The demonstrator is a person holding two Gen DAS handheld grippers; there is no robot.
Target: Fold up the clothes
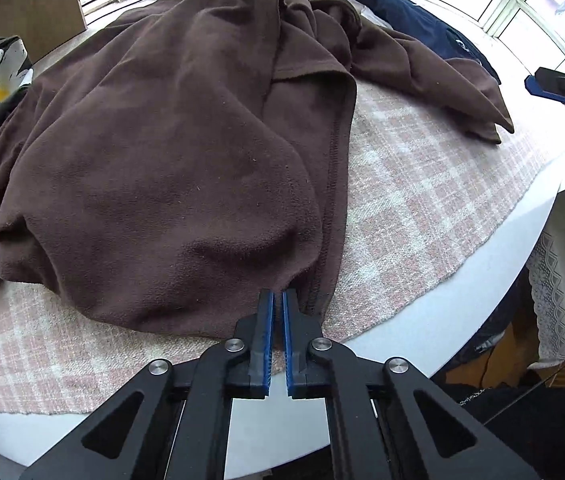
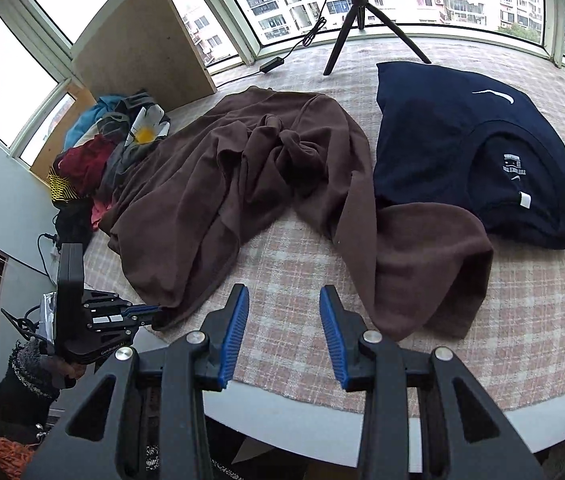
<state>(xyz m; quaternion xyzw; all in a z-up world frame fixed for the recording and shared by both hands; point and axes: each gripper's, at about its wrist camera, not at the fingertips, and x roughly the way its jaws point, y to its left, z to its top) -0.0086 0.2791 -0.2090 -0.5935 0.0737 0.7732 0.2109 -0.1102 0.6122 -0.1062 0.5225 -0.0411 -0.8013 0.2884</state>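
The brown fleece garment (image 2: pixel 242 184) lies crumpled across the middle of the tabletop (image 2: pixel 522 340), on a pink checked cloth (image 1: pixel 422 200), with its bulk running from the pile of unsorted clothes (image 2: pixel 106 152) at the far left toward the near edge. One part of it (image 2: pixel 422 264) trails off to the right, ending just beside a folded navy garment (image 2: pixel 462 140). The left gripper (image 1: pixel 278 300) sits at the near hem of the brown piece, close to the stitched seam, its jaws drawn almost together; in the left wrist view the tips meet the cloth's edge, and the right wrist view shows the same gripper (image 2: pixel 154 312) reaching in from the left to that corner, so it appears to have the hem pinched, though the cloth between the pads cannot be seen directly. The right gripper (image 2: pixel 284 300) hangs over bare checked cloth with its jaws parted to a middling width and nothing between them. The trailing part lies just ahead and to the right of it, while the hem lies ahead and to the left. The right hand is thus the nearer one to that loose end, and spreading the garment flat probably depends on it taking hold there.
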